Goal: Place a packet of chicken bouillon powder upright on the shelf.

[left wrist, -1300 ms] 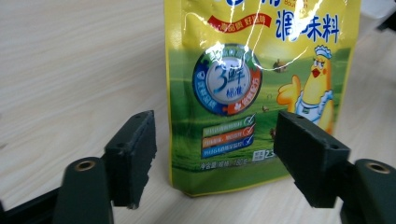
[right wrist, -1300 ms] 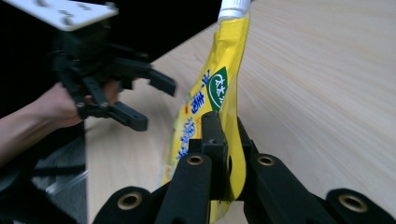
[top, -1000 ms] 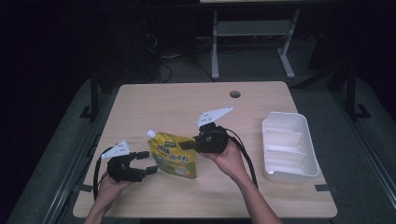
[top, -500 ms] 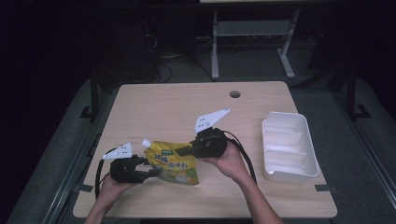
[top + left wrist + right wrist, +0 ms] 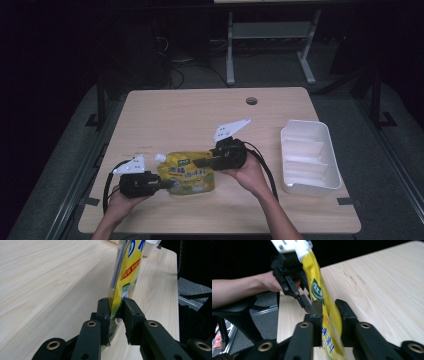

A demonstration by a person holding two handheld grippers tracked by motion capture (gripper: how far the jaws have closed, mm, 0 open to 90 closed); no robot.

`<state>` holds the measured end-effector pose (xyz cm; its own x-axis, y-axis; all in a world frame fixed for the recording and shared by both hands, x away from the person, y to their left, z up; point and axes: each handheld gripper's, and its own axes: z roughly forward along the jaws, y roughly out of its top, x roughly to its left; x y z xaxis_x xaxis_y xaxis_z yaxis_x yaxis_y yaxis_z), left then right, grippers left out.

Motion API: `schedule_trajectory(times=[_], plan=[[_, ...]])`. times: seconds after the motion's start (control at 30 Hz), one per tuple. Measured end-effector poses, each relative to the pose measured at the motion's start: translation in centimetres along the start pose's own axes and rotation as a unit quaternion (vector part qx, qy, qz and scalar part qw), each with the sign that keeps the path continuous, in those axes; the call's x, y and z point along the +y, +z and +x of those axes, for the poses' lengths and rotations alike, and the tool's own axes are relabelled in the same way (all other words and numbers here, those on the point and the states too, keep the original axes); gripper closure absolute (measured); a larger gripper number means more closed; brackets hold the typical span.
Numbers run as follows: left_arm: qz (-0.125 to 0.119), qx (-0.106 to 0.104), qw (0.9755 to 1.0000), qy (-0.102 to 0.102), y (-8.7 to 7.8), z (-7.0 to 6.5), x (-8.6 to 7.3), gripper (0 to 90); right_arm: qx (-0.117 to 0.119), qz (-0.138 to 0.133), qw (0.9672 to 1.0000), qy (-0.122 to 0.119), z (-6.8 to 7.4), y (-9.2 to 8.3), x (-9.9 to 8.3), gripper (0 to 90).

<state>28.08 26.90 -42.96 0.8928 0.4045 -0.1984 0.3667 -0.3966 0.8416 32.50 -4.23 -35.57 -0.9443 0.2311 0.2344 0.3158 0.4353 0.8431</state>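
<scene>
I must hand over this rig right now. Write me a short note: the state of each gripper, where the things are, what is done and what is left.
Left gripper: jaws have just been closing and now pinch the edge of the yellow pouch.
Right gripper: jaws have just been opening; the pouch is between them, and the right pad stands off it.
Things: pouch above the table, near its front edge, white spout toward the left gripper. White tray at the table's right side, nothing seen in it.
Done: pouch passed to the left gripper.
Left: probably withdraw the right gripper, then place the pouch, perhaps in the tray.
</scene>
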Motion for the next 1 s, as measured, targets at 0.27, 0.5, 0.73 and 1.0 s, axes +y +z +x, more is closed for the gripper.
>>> schedule_trajectory(times=[0.27,0.5,0.73,1.0], plan=[[-0.001,0.002,1.0,0.002,0.0,-0.1,0.0,76.1,0.008,0.013,0.9999,0.008,-0.4,1.3,-0.8,74.5],[0.001,0.007,1.0,0.006,0.1,-0.2,0.0,76.0,0.02,0.014,0.9995,0.02,-0.7,1.8,-1.1,80.3],[0.004,0.015,0.9998,0.013,0.0,-0.3,0.1,68.3,0.02,0.026,0.9993,0.016,-0.4,1.2,-1.2,88.7],[0.015,0.033,0.9993,0.012,0.0,-0.2,-0.1,60.6,0.002,0.009,0.9997,0.025,-0.6,-1.7,-1.3,89.3]])
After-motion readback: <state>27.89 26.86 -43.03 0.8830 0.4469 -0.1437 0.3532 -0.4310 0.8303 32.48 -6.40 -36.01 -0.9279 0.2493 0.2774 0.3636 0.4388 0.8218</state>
